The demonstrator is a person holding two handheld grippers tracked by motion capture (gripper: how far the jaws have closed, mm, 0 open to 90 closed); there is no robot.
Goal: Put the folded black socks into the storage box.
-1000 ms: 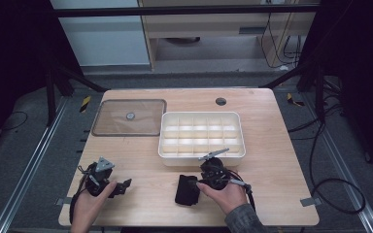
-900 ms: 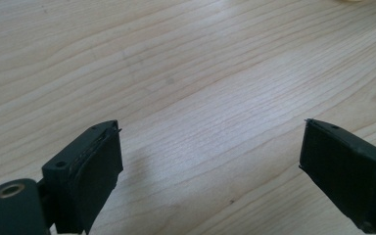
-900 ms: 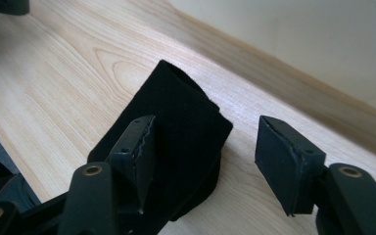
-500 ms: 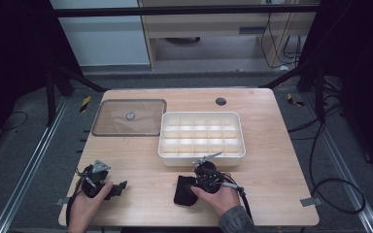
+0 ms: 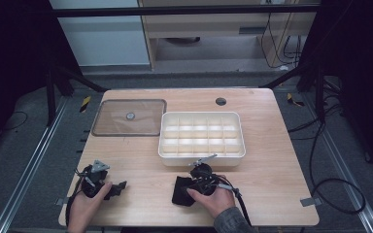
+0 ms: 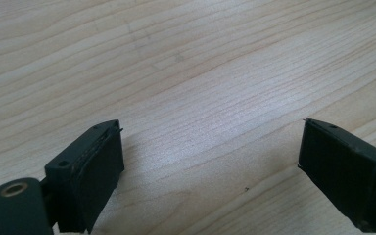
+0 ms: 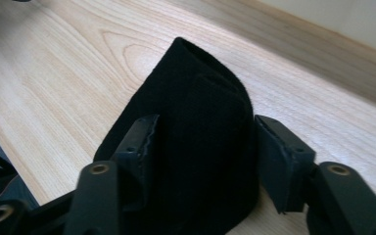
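A black cloth pouch [image 5: 178,194] lies on the wooden table [image 5: 272,160] near the front edge, just in front of the white tray. My right gripper [image 5: 188,188] reaches into it from the right. In the right gripper view the pouch [image 7: 196,78] arches up between the jaws, whose pads press on both its sides; the right gripper [image 7: 205,122] has just been closing on it. My left gripper [image 5: 119,187] rests at the front left, far from the pouch. In the left gripper view the left gripper [image 6: 210,127] stands wide open over bare wood.
A white compartment tray [image 5: 201,158] sits mid-table just behind my right hand. A transparent lid [image 5: 128,117] lies flat to its left. A round cable hole [image 5: 220,101] is near the far edge. Black cables trail from both grippers toward the front edge.
My right gripper has shifted a little left and down onto the black pouch, and its jaws have narrowed around it. The left gripper has hardly moved.
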